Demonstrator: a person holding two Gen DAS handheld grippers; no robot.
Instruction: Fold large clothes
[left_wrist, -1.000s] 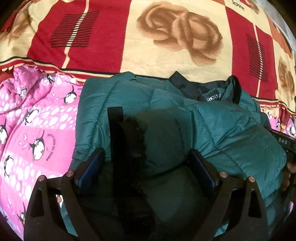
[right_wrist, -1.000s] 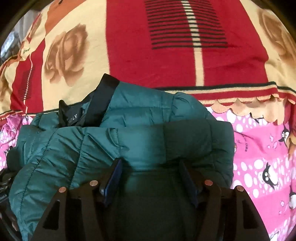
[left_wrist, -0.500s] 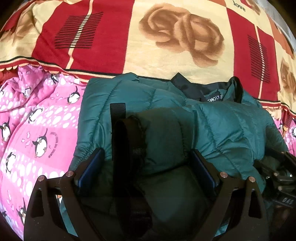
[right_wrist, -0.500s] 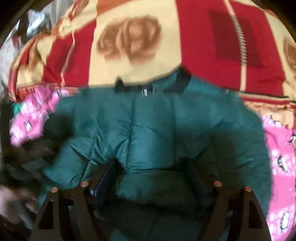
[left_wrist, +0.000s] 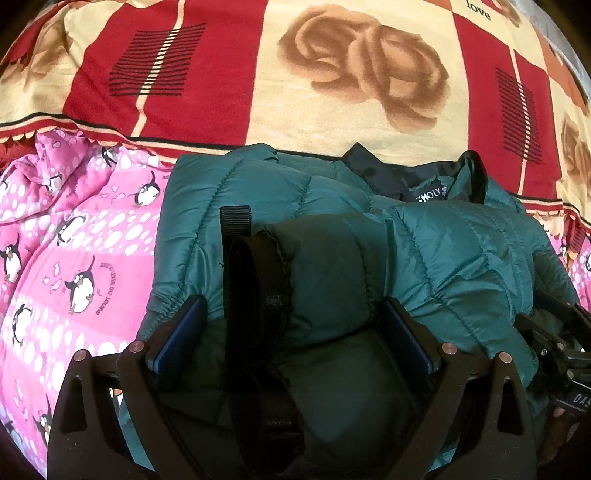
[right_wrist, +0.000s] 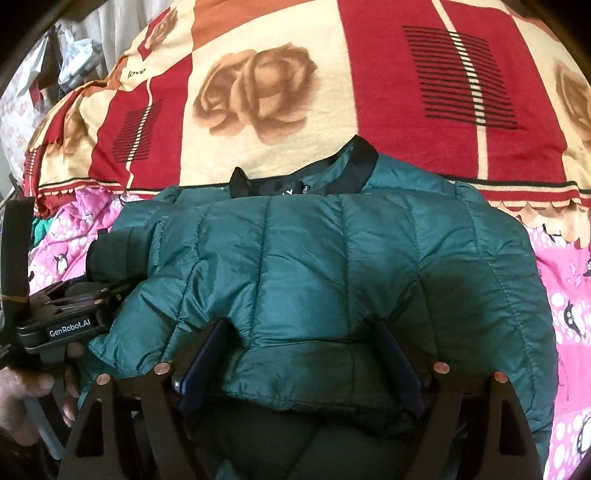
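A green quilted jacket (right_wrist: 332, 280) lies bundled on a bed, its dark collar (right_wrist: 354, 173) toward a red-and-cream rose blanket (right_wrist: 258, 92) and its body on a pink penguin-print sheet (left_wrist: 74, 266), as a person folds it with a handheld gripper in each hand.

The right gripper (right_wrist: 295, 369), which a second ago sat at the garment's right-hand edge, has swung across to the middle of the bundle, and its jaws have just been opening: they now stand spread, a puffy fold of the jacket bulging between them but no longer pinched. The panel it carried over now lies flat across the top, hiding most of the layers beneath.

The left gripper (left_wrist: 291, 332) has not shifted. Its jaws are spread wide around a sleeve cuff (left_wrist: 317, 280) and a black strap (left_wrist: 236, 229); whether the pads actually press on the fabric cannot be told. It shows at the left edge of the right wrist view, a hand (right_wrist: 33, 391) on its handle.

The release suggests one side fold is finished; the jacket looks roughly halved in width, with a final fold toward the collar likely remaining
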